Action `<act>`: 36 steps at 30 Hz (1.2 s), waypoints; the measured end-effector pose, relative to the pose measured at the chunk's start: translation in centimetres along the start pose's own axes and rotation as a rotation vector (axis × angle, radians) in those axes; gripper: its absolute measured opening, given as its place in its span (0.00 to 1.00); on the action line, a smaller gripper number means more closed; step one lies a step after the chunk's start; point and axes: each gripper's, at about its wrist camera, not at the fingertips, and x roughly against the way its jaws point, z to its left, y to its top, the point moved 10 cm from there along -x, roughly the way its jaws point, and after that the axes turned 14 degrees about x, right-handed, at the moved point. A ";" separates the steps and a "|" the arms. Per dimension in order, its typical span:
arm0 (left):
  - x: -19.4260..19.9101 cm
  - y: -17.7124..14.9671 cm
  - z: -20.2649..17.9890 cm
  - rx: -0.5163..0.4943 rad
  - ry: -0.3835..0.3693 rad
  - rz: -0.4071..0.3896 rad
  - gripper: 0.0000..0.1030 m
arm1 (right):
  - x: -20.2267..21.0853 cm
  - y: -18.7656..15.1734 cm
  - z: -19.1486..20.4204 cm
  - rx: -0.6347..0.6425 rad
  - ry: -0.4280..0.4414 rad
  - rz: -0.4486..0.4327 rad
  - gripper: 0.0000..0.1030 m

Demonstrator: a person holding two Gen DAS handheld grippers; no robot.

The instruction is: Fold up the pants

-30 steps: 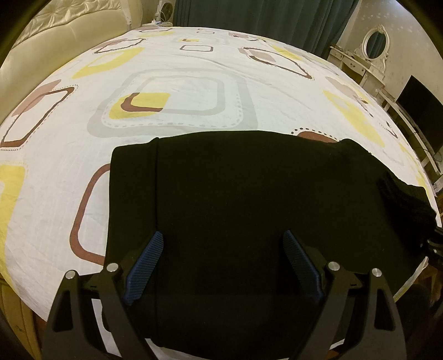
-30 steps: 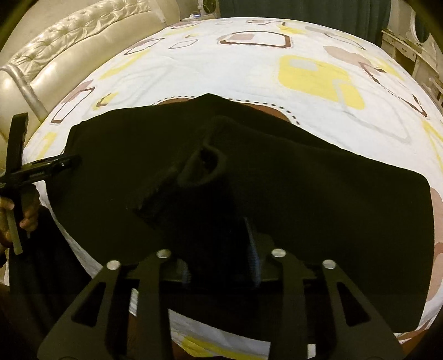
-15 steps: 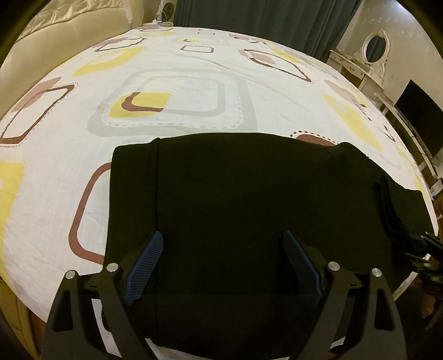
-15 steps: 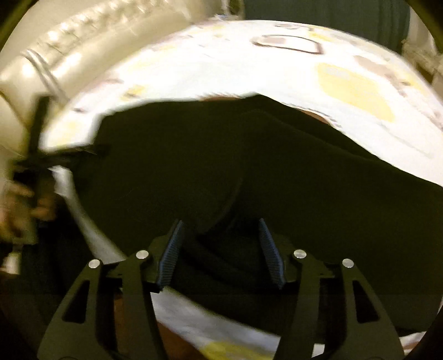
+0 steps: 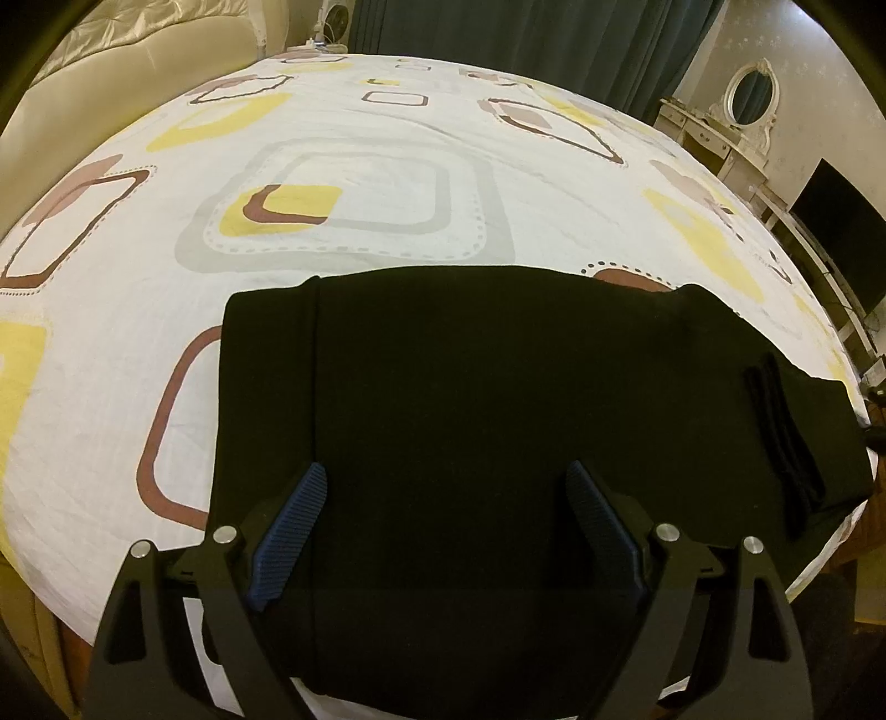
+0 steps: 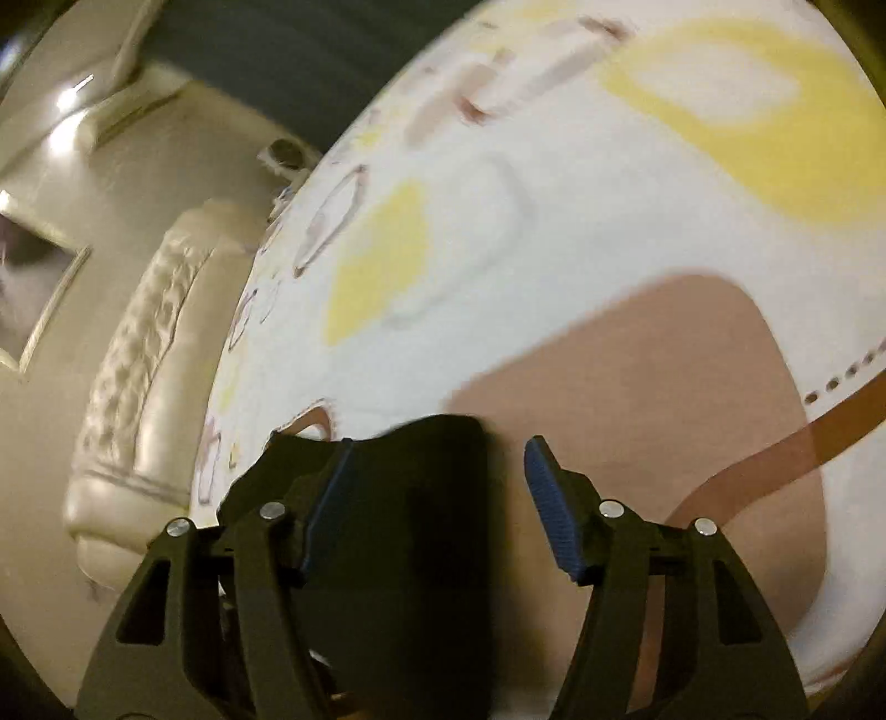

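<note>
Black pants (image 5: 498, 387) lie folded and flat on the patterned bed sheet (image 5: 360, 183), with a narrow dark band near their right end. My left gripper (image 5: 446, 471) hovers over the near part of the pants, its blue pads (image 5: 288, 531) wide open and holding nothing. In the blurred, tilted right wrist view, my right gripper (image 6: 440, 443) is opening. An end of the black pants (image 6: 410, 526) lies under its left finger and partly between the jaws. The right pad (image 6: 554, 504) stands clear of the cloth, over a brown patch of the sheet (image 6: 637, 387).
A cream tufted headboard (image 6: 138, 360) runs along the bed's left side. Dark curtains (image 5: 498, 33) hang beyond the far edge. A white dressing table with an oval mirror (image 5: 747, 99) and a black screen (image 5: 841, 221) stand to the right.
The right gripper let go of the bunched pants cloth, widened its jaws, swung fast to the right and rolled. The pants' right end now lies flat. The left gripper stayed still.
</note>
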 end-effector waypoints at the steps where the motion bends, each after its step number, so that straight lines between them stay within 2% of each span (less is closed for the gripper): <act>1: 0.0 0.0 0.0 -0.003 0.002 0.000 0.85 | -1.0 -0.5 -0.4 -0.029 0.042 0.023 0.60; 2: 0.0 0.0 0.0 -0.006 0.004 0.001 0.85 | -1.9 -0.9 -0.6 -0.044 0.068 0.039 0.60; 4: -0.1 0.0 0.0 -0.011 0.008 0.002 0.85 | -2.9 -0.8 -0.4 -0.038 0.102 0.013 0.56; 5: -0.1 0.0 0.1 -0.013 0.011 0.003 0.85 | -3.0 -0.8 -0.1 -0.041 0.127 0.005 0.37; 6: -0.1 -0.1 0.1 -0.016 0.014 0.003 0.85 | -3.4 -1.1 0.0 -0.056 0.147 0.009 0.30; 8: -0.2 -0.1 0.1 -0.023 0.022 0.001 0.85 | -3.8 -1.8 -0.4 -0.053 0.102 0.022 0.23; 13: -0.3 -0.1 0.0 -0.032 0.037 -0.001 0.85 | -4.2 -2.1 -0.5 -0.055 0.083 -0.013 0.21; 22: -0.5 0.0 -0.1 -0.039 0.054 -0.003 0.86 | -4.2 -2.3 -0.7 -0.070 0.118 -0.038 0.21; 28: -0.5 0.0 -0.1 -0.039 0.054 -0.003 0.86 | -4.0 -2.4 -0.3 -0.077 0.123 -0.044 0.26; 31: -0.5 0.0 -0.1 -0.038 0.053 -0.003 0.86 | -3.5 -2.8 0.3 -0.090 0.142 -0.048 0.39; 33: -0.5 0.0 -0.1 -0.038 0.053 -0.002 0.86 | -2.8 -3.2 1.1 -0.081 0.163 -0.049 0.57; 36: -0.5 0.0 -0.1 -0.039 0.053 -0.003 0.86 | -1.9 -4.4 2.4 -0.038 0.181 -0.026 0.68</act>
